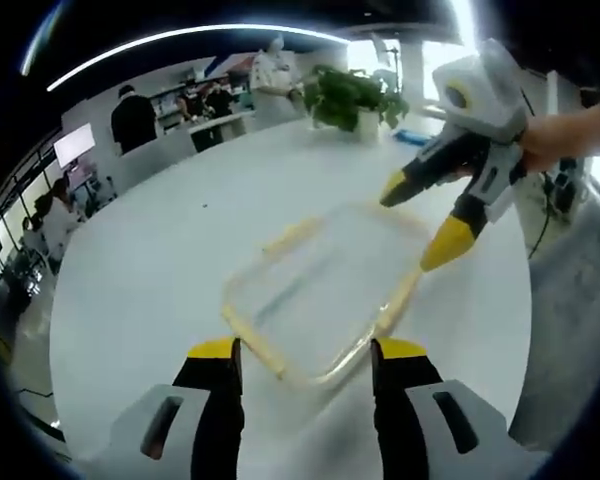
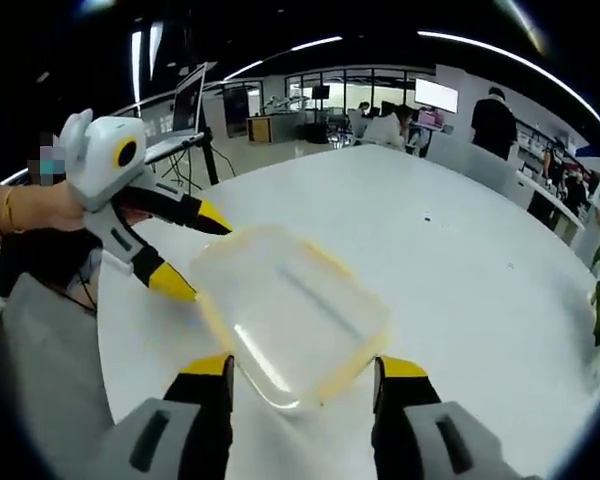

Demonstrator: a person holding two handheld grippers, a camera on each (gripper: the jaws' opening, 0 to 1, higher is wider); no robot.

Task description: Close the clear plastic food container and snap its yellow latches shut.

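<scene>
A clear plastic container (image 1: 320, 290) with its lid on lies flat on the white table (image 1: 160, 270). Yellow latches (image 1: 290, 236) run along its sides; blur hides whether they are snapped down. My left gripper (image 1: 307, 350) is open, its yellow-tipped jaws standing just short of the container's near edge. The right gripper (image 1: 421, 216) comes in from the upper right, open, with one tip by the container's far corner. In the right gripper view the container (image 2: 290, 310) lies just beyond my open right gripper (image 2: 304, 366), and the left gripper (image 2: 192, 252) stands open at the container's left corner.
A potted plant (image 1: 355, 95) stands at the table's far edge. Several people (image 1: 132, 118) are at desks beyond it. A laptop on a stand (image 2: 185, 100) is behind the table. The person's grey clothing (image 2: 40, 350) is close on the left.
</scene>
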